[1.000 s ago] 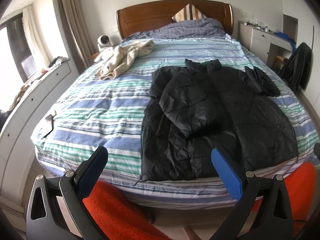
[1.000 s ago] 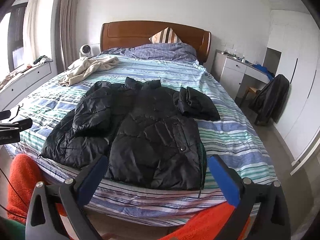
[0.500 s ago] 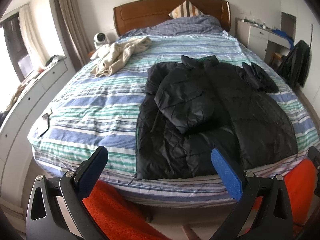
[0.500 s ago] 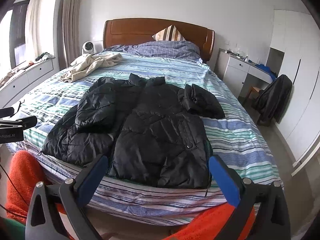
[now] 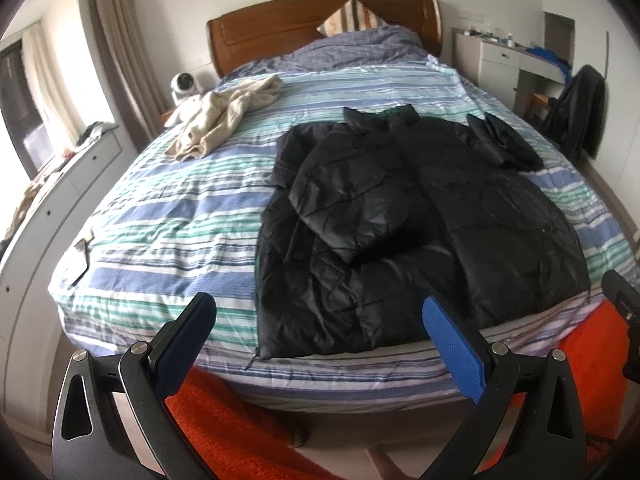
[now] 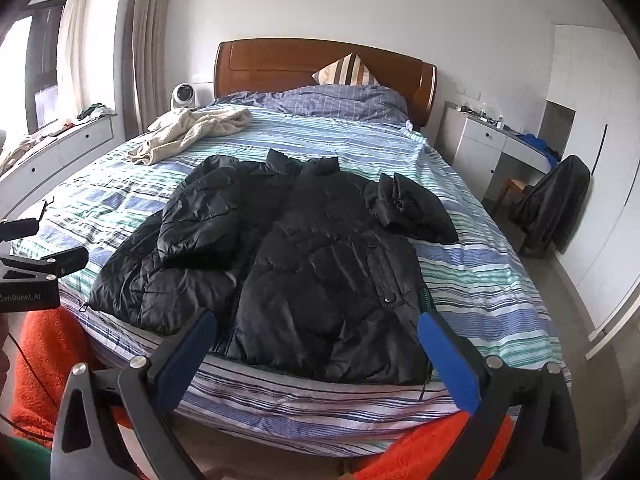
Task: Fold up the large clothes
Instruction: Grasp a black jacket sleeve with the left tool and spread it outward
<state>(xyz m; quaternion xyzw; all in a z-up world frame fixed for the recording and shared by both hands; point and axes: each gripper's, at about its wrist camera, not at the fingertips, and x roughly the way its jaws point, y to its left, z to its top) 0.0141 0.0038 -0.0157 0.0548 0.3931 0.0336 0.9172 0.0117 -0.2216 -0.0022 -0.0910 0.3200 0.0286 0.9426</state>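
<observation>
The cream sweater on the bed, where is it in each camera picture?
Left wrist view: the cream sweater lies upper left of centre, on the striped bed, left of the black jacket.
Right wrist view: the cream sweater lies upper left, beyond the black jacket.
Shared landmark: the wooden headboard, with the small white fan beside it.

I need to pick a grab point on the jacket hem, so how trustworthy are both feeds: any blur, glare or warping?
Left wrist view: sharp on the black puffer jacket, heavy fisheye bowing of the striped bedspread, window at left blown out. Right wrist view: equally sharp, jacket folds hard to read in the dark fabric, daylight glare at the upper left, black vignette in the corners.
</observation>
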